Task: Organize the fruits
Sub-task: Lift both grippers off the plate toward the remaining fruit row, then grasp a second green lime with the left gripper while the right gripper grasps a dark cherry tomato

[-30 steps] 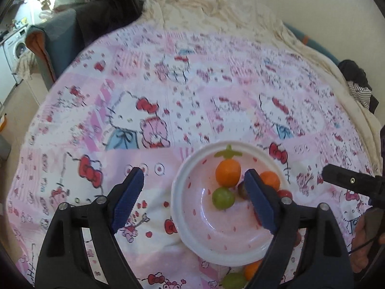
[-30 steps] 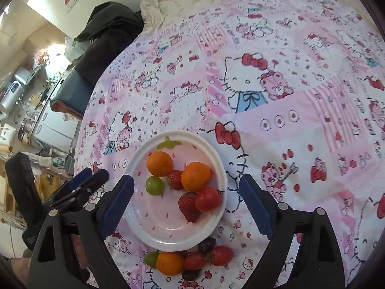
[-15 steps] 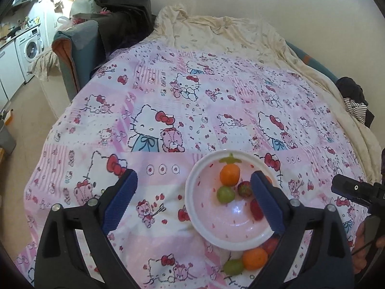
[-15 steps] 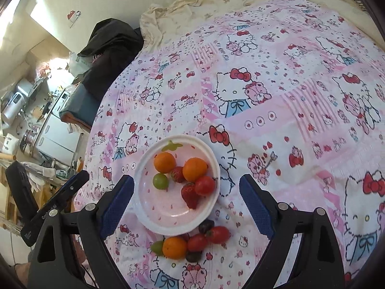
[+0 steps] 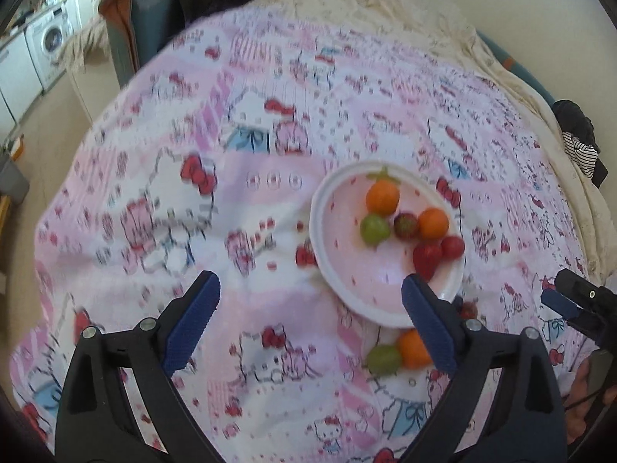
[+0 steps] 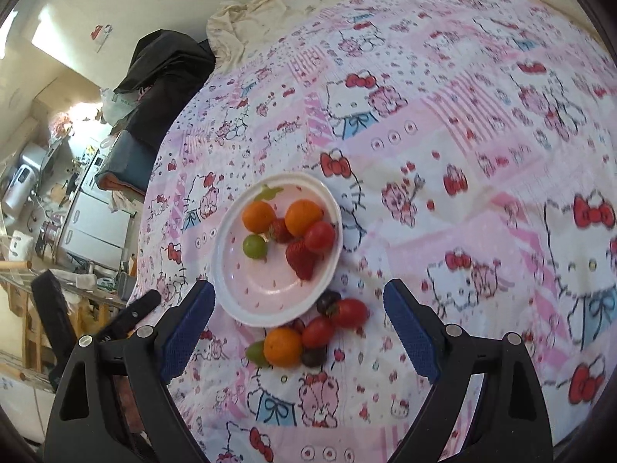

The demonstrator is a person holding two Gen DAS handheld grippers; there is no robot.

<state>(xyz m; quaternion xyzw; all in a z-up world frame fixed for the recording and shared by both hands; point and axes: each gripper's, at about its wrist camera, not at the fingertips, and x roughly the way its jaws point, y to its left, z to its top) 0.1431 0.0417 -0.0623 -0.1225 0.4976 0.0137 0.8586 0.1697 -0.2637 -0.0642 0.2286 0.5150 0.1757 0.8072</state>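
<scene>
A white plate (image 6: 246, 301) (image 5: 327, 200) lies on the Hello Kitty bedspread. It holds two oranges (image 6: 259, 216), a green fruit (image 6: 254, 246), strawberries (image 6: 300, 258) and a red tomato (image 6: 319, 236). Several loose fruits lie just in front of it: an orange (image 6: 282, 346) (image 5: 412, 349), tomatoes (image 6: 349, 312), a green fruit (image 5: 383, 359) and dark grapes (image 6: 313, 357). My right gripper (image 6: 299, 326) is open and empty above the loose pile. My left gripper (image 5: 310, 318) is open and empty, left of and nearer than the plate.
The pink patterned bedspread (image 6: 482, 162) covers a bed with a cream sheet (image 5: 385, 7) at the far side. A chair with dark clothes (image 6: 162, 73) stands past the left edge. A washing machine (image 5: 50, 42) is at the far left.
Both grippers have pulled back from the plate and stayed open. The left view has shifted left, so the plate now sits to the right. The loose fruit pile has come into fuller view.
</scene>
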